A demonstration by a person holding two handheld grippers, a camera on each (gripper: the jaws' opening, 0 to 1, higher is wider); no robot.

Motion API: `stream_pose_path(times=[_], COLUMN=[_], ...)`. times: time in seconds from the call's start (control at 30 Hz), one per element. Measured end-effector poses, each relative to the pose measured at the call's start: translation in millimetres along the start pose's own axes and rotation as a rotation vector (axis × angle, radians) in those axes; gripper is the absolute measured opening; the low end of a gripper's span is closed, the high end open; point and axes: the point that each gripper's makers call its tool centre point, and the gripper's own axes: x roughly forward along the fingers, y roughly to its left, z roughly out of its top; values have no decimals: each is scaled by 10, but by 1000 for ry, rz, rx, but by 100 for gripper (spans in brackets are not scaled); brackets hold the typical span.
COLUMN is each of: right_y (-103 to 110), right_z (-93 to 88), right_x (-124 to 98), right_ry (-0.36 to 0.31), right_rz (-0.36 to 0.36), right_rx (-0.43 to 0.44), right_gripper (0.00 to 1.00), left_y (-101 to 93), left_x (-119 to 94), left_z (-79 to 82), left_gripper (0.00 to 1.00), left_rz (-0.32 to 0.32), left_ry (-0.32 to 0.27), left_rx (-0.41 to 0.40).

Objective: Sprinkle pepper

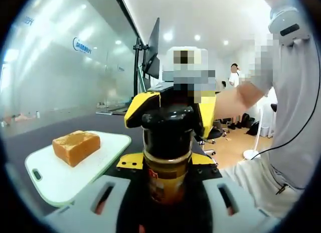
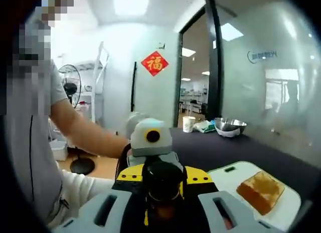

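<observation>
Gripping a dark-capped pepper bottle [image 1: 167, 158] between them, the left gripper [image 1: 165, 193] pinches its amber body while the right gripper [image 2: 161, 205] faces it from the far side with its jaws pressed around the black cap [image 2: 161, 179]. The bottle stands upright just beside a white cutting board [image 1: 65, 180] on the dark table [image 1: 30, 138], and a golden block of toast [image 1: 76, 147] lies on that board, left of the bottle in the left gripper view and right of it in the right gripper view.
</observation>
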Motion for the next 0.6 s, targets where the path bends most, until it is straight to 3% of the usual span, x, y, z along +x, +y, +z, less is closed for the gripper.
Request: stream_pose_path(times=[0.13, 0.2, 0.3, 0.6], right_y=[-22, -21, -78, -100], right_z=[18, 74, 34, 29], right_x=[-5, -3, 30, 54], right_ry=[-6, -20, 12, 34], right_rz=[5, 7, -23, -6], right_rx=[89, 215, 247, 542], right_gripper=[23, 22, 23, 23], left_y=[11, 14, 35, 12], left_x=[-3, -5, -13, -12], left_z=[-4, -7, -5, 9], left_gripper=[21, 21, 21, 21], left_rz=[2, 2, 10, 10], left_ry=[0, 1, -2, -5], left_rx=[-1, 0, 3, 8])
